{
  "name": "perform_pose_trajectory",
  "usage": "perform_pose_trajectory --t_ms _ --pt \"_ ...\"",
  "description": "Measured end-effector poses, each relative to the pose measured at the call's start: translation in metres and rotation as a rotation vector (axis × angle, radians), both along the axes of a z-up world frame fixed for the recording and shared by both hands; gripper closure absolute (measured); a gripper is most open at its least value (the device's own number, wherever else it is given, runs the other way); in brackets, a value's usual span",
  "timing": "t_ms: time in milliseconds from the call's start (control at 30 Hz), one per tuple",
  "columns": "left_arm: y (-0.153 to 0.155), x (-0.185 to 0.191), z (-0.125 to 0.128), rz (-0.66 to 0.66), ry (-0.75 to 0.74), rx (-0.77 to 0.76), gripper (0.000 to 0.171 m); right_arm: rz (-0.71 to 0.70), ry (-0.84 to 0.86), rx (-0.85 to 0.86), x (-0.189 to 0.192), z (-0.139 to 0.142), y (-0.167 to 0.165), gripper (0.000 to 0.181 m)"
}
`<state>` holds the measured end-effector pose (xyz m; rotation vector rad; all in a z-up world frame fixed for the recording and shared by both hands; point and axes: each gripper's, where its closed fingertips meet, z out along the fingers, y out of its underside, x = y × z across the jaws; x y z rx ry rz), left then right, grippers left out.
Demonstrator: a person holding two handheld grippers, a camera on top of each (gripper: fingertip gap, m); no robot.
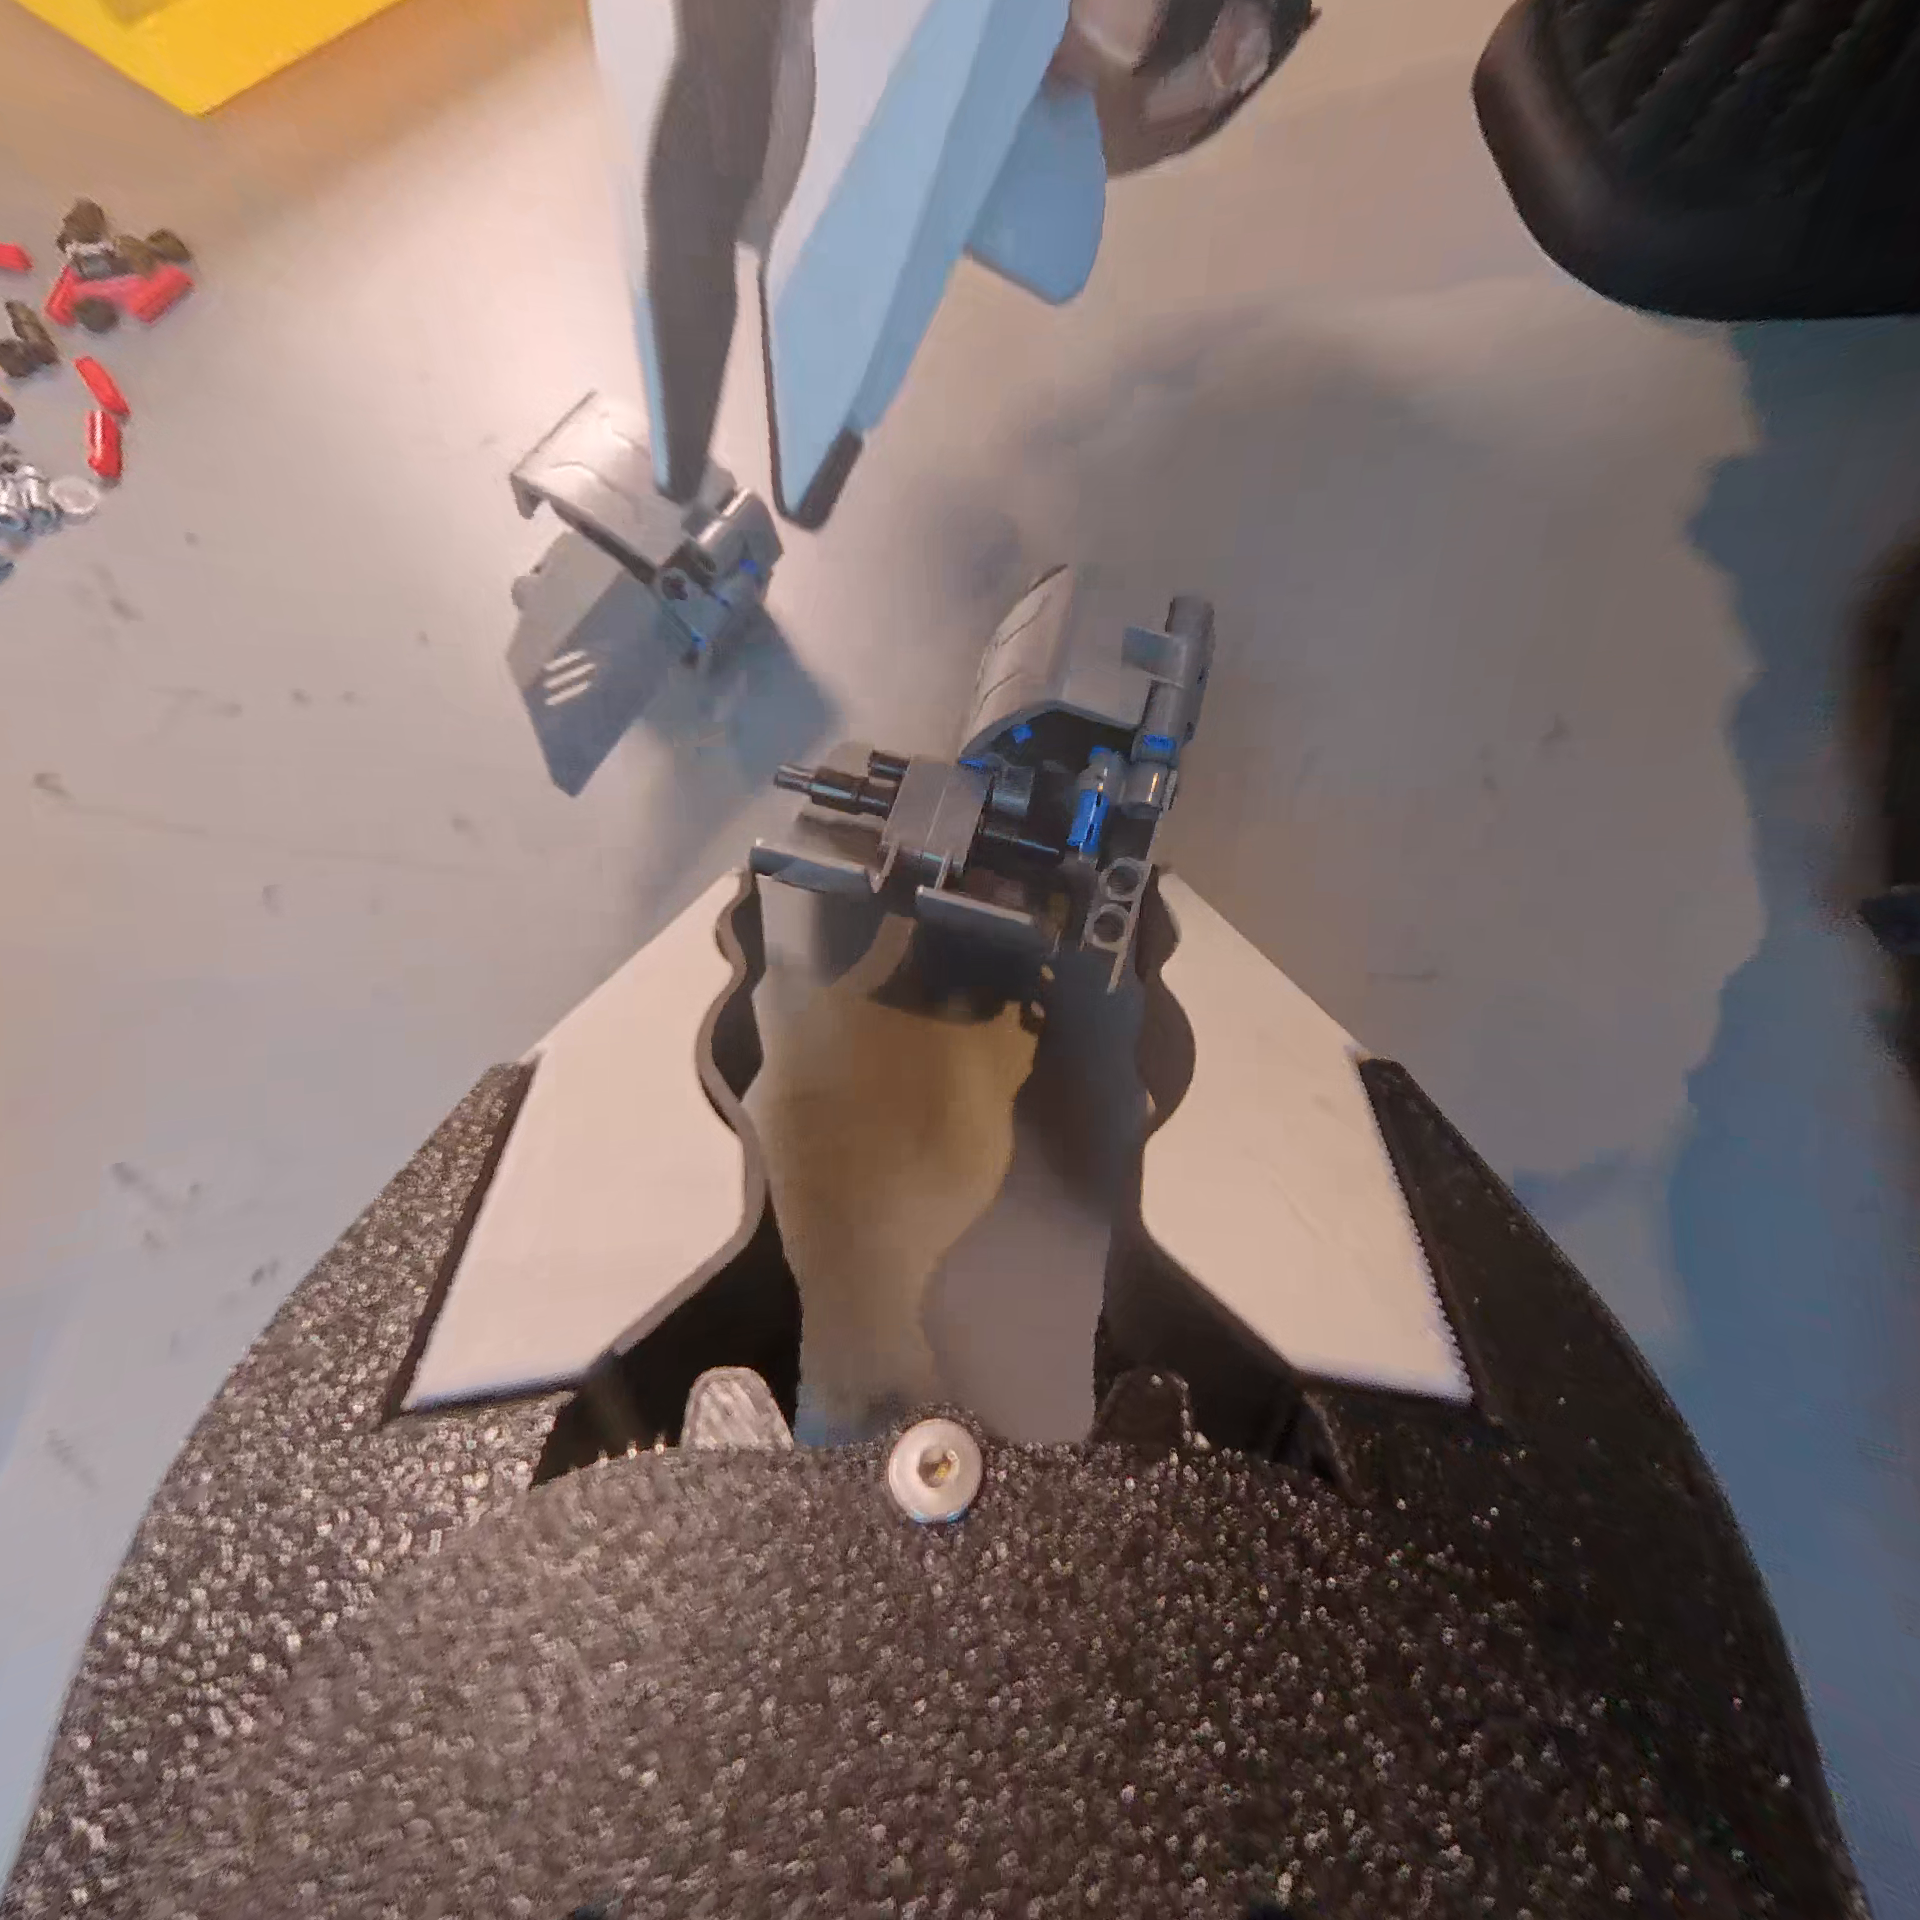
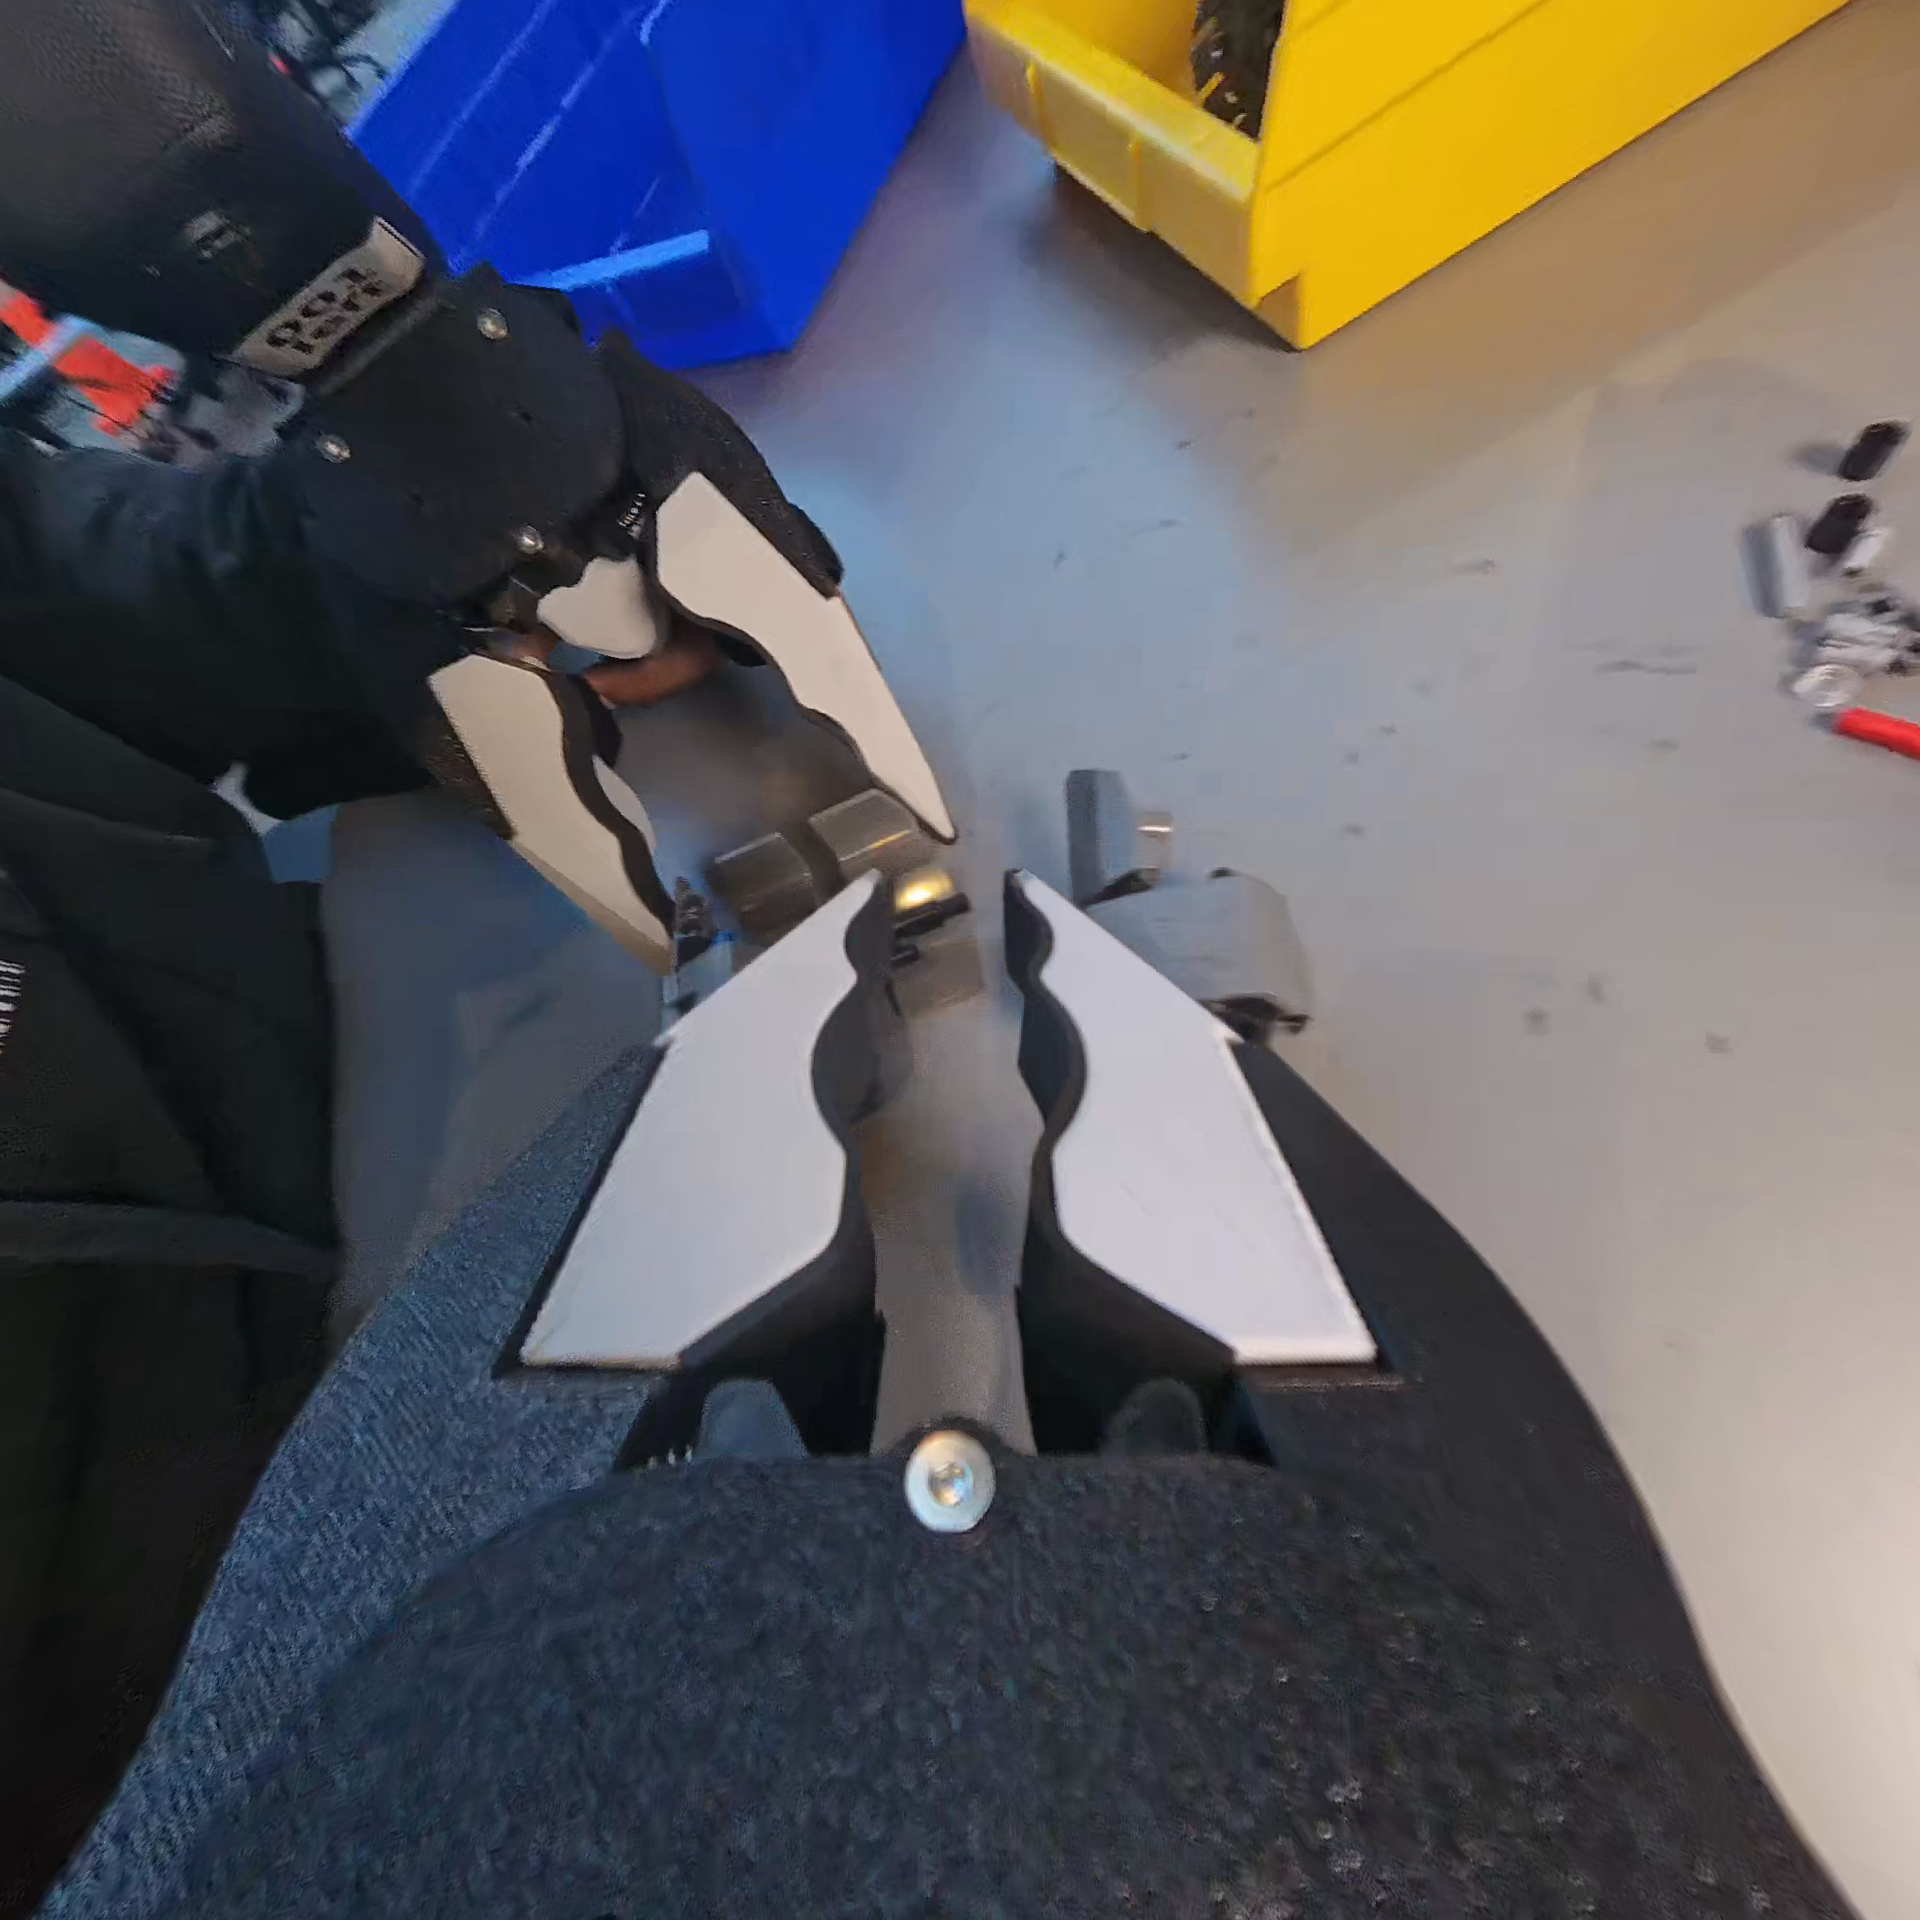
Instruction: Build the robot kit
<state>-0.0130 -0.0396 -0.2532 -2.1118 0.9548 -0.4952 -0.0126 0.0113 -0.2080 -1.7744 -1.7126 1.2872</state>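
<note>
My left gripper (image 1: 951, 883) is shut on a grey toy-brick assembly (image 1: 997, 800) with black and blue pins and a curved grey panel, held just above the grey table (image 1: 312, 935). In the right wrist view the left gripper (image 2: 805, 894) comes in from the left, held by a black-gloved hand (image 2: 468, 436), with the assembly (image 2: 821, 862) between its fingers. My right gripper (image 2: 948, 883) is open with nothing between its fingers. Its right finger is beside a second grey panel assembly (image 2: 1216, 935) lying on the table. In the left wrist view the right gripper (image 1: 753, 499) reaches down beside that panel assembly (image 1: 603, 613).
A yellow bin (image 2: 1455, 156) and a blue bin (image 2: 675, 156) stand at the far side of the table. Small loose red, black and silver parts (image 1: 94, 312) lie at the left, also seen at the right in the right wrist view (image 2: 1849, 623). A black sleeve (image 1: 1714, 156) is at the upper right. My right fingertips sit around 7 centimeters from my left ones.
</note>
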Motion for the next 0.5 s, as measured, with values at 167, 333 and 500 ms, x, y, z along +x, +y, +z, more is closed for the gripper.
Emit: perform_pose_trajectory --t_ms 167,333,500 --pt "0.002 -0.005 -0.002 0.013 0.007 -0.012 0.1 0.105 -0.003 0.574 0.004 -0.01 0.03 0.119" --pt "0.004 -0.008 -0.006 0.015 0.047 0.002 0.109 0.322 -0.036 0.843 -0.002 -0.037 0.03 0.131" --pt "0.001 -0.01 -0.004 0.016 0.027 -0.005 0.102 0.241 -0.111 0.266 -0.005 -0.032 0.028 0.136"
